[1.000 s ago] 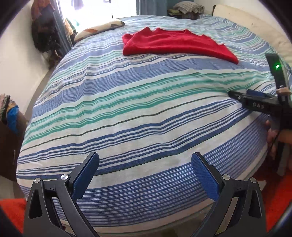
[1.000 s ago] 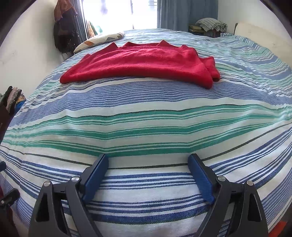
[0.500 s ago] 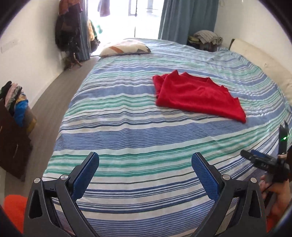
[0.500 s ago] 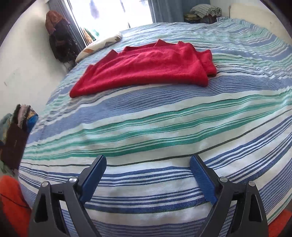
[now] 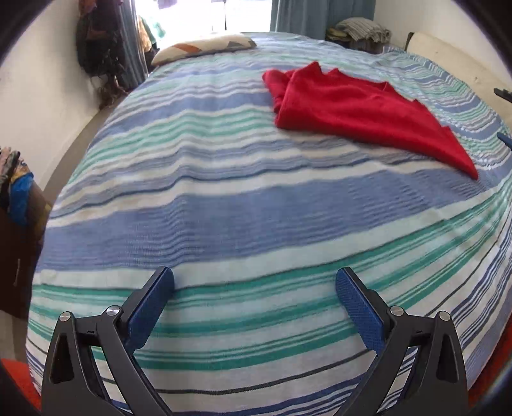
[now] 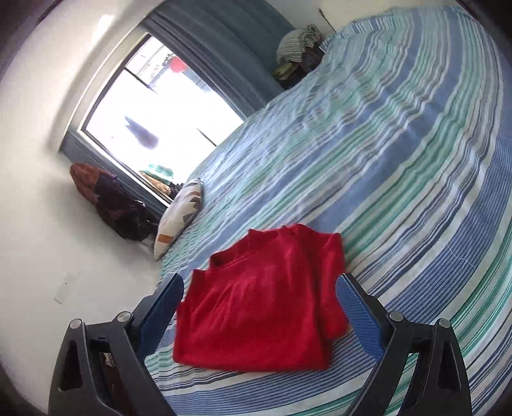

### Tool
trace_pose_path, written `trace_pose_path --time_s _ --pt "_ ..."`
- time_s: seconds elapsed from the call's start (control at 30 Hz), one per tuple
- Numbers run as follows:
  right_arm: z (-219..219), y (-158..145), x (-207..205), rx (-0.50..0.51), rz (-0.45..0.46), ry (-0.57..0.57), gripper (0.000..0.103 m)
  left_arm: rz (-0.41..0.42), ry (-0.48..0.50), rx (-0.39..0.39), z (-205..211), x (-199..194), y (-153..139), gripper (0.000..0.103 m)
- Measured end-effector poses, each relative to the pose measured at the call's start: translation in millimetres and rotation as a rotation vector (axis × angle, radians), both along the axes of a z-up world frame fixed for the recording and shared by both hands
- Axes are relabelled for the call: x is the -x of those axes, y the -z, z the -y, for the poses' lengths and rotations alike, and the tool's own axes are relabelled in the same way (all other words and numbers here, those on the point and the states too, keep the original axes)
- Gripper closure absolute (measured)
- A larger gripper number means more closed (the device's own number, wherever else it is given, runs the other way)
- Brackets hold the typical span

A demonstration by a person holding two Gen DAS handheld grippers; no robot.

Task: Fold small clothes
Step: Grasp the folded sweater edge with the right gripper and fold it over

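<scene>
A red garment [image 5: 355,108] lies folded over on the striped bedspread [image 5: 224,204], far and to the right in the left wrist view. My left gripper [image 5: 255,281] is open and empty over the near part of the bed, well short of the garment. In the right wrist view the same red garment [image 6: 262,304] lies just ahead between the fingers of my right gripper [image 6: 260,288], which is open, empty and strongly tilted. Whether its fingertips touch the cloth, I cannot tell.
A patterned pillow [image 5: 204,46] [image 6: 180,214] lies at the bed's far left edge below the window [image 6: 156,102]. Dark clothes [image 6: 118,204] hang on the wall. A pile of laundry [image 5: 364,30] sits beyond the bed. Clothes [image 5: 16,188] lie at the left.
My right gripper has moved forward over the red garment and rolled sharply. My left gripper has moved forward over the bed, closer to the garment. Both stay open.
</scene>
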State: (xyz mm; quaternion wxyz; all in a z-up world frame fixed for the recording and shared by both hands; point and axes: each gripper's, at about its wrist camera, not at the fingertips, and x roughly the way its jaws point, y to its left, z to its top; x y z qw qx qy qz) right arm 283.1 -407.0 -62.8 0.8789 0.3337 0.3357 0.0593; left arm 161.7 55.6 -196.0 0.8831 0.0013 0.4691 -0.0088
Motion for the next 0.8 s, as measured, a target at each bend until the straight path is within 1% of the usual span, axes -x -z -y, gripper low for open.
trace_pose_path --time_s 0.07,0.13,0.17,0.2,0.27,0.3,0.33,0.37,0.4,0.43,0.47,0.5,0.57,0.6,0.67,0.7,0.77,0.8 --pt "10.5 44.8 -13.8 0.001 -0.101 0.017 0.008 0.054 0.001 0.017 -5.2 15.6 2.6 0.000" --pt "10.0 83.2 -22.0 -0.040 -0.169 0.013 0.008 0.041 0.015 0.000 -2.8 16.1 0.7 0.001" --pt "9.8 94.5 -22.6 -0.066 -0.169 0.022 0.008 0.039 0.018 0.000 -2.5 15.6 0.5 0.000" --pt "8.4 101.5 -22.1 -0.085 -0.151 0.034 0.008 0.039 0.018 0.006 -3.2 15.6 1.2 0.000" --pt "-0.4 105.7 -26.2 -0.106 -0.122 0.038 0.007 0.046 0.016 0.014 -3.7 15.4 3.0 0.000" --pt "-7.1 108.1 -31.7 -0.103 -0.138 0.028 0.007 0.049 0.017 0.011 -3.4 15.5 3.6 0.000" --pt "-15.6 110.8 -39.3 -0.086 -0.173 0.002 0.007 0.051 0.017 0.008 -2.7 15.4 4.0 0.000" --pt "-25.0 112.8 -47.4 -0.054 -0.204 -0.037 0.019 0.054 0.017 0.007 -2.5 15.5 4.4 0.000" --pt "-34.7 113.1 -54.8 -0.034 -0.222 -0.086 0.036 0.056 0.017 0.008 -2.6 13.6 4.9 0.000" --pt "-42.3 117.2 -62.1 -0.054 -0.250 -0.137 0.090 0.058 0.017 0.009 -2.9 13.7 5.1 0.000" --pt "-47.4 114.3 -65.5 -0.053 -0.267 -0.136 0.087 0.060 0.017 0.012 -3.1 13.7 5.1 0.000" --pt "-52.6 102.9 -65.7 -0.006 -0.250 -0.106 0.087 0.062 0.016 0.015 -2.7 13.3 4.9 0.000" --pt "-71.8 69.3 -67.5 0.109 -0.178 -0.080 0.087 0.067 0.017 0.019 -2.9 13.6 5.3 0.000" --pt "-89.5 49.2 -69.1 0.179 -0.141 -0.094 0.087 0.070 0.017 0.019 -2.7 13.8 5.6 0.000" --pt "-134.7 15.7 -75.1 0.311 -0.084 -0.172 0.087 0.073 0.017 0.022 -2.5 13.2 6.1 0.000" --pt "-161.6 4.9 -79.2 0.359 -0.066 -0.224 0.087 0.073 0.018 0.025 -2.9 12.8 6.3 0.000" --pt "-215.5 -2.7 -86.7 0.408 -0.053 -0.329 0.087 0.071 0.019 0.033 -3.5 12.1 6.6 0.000" --pt "-242.0 -0.3 -89.6 0.431 -0.048 -0.375 0.087 0.070 0.019 0.036 -3.9 11.8 6.7 0.000"
